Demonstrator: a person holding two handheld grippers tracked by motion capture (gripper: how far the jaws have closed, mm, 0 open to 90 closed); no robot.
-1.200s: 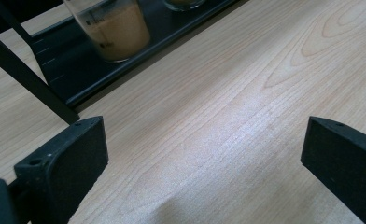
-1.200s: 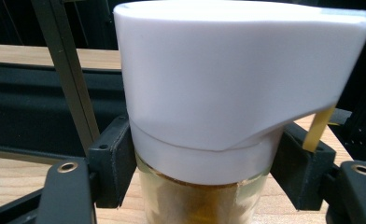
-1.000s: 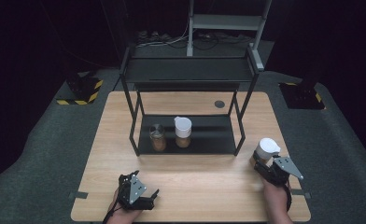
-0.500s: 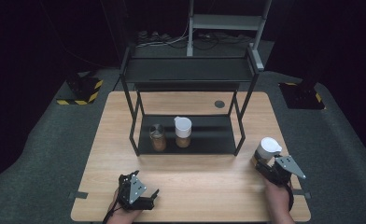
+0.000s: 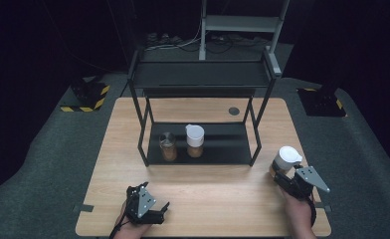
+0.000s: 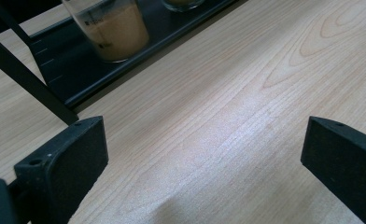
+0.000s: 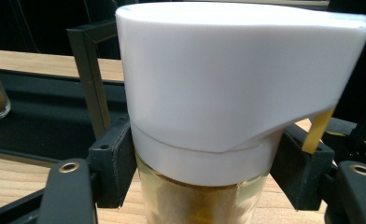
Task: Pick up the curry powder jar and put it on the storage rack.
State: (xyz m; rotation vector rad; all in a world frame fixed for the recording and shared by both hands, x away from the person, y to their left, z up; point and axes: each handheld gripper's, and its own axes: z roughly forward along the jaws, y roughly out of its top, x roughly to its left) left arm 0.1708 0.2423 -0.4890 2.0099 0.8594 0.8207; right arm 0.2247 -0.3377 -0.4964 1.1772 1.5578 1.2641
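White-capped jar (image 7: 228, 93) sits clamped in the right gripper (image 5: 288, 175), both black jaws pressing its glass body just under the cap; brown powder shows in the glass below. In the high view the jar (image 5: 285, 159) is at the right side of the wooden table (image 5: 218, 199), upright, just outside the right front leg of the black rack (image 5: 203, 79). Whether its base rests on the wood or is lifted off cannot be told.

On the rack's low black tray (image 5: 223, 144): a second white-capped jar (image 5: 194, 141) and, just beside it to the left, a lidless glass jar (image 5: 167, 146) with brown contents, both upright.

Left gripper (image 5: 144, 206) lies near the table's front edge, well apart from the rack. In the left gripper view its jaws stand wide, bare wood between them, the lidless jar (image 6: 111, 28) farther ahead on the tray.
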